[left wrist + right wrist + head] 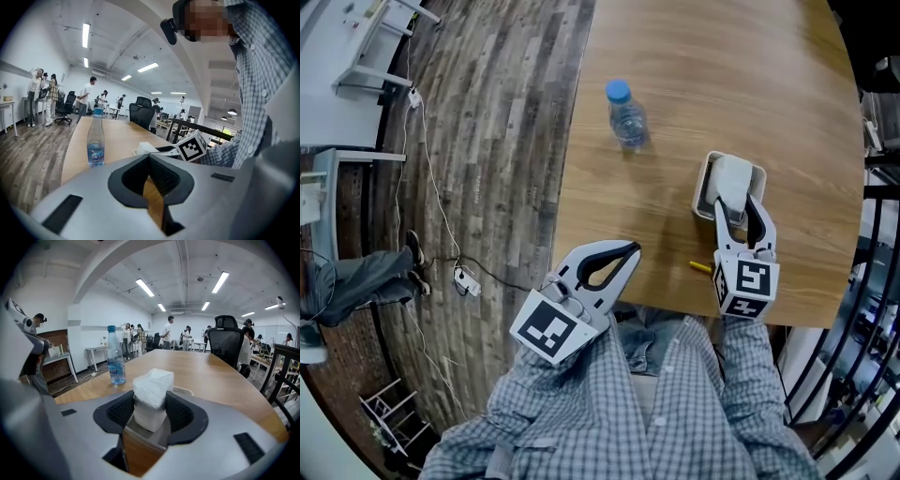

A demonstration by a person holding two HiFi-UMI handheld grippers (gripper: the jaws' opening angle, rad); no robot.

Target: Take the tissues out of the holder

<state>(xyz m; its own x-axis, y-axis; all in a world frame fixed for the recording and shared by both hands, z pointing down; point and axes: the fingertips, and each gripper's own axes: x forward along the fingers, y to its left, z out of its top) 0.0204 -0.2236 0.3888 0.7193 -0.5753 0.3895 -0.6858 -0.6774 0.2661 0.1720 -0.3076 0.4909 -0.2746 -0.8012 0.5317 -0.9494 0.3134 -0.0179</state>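
Item: tissues [151, 394], white pack, pinched at both flanks by the pads of the right gripper [150, 405]. Seated in the holder [705, 192], directly ahead of that claw. Long axis upright; top end above pad level, slightly tilted away from the claw.

Surround: holder on the table [722, 75], near its front edge, which lies just behind the claw. Broad bare wood ahead of the claw and to its left. Bottle [626, 114] upright, ahead and to the left of the claw, well apart. Small yellow thing [701, 267] just left of the claw body; kind not made out.

Second claw: left gripper [628, 251] to the left, over the table's front edge, tips pressed together on nothing.

Hidden: lower end of the pack, down inside the holder and behind the claw body; most of the holder rim, covered by the jaws.
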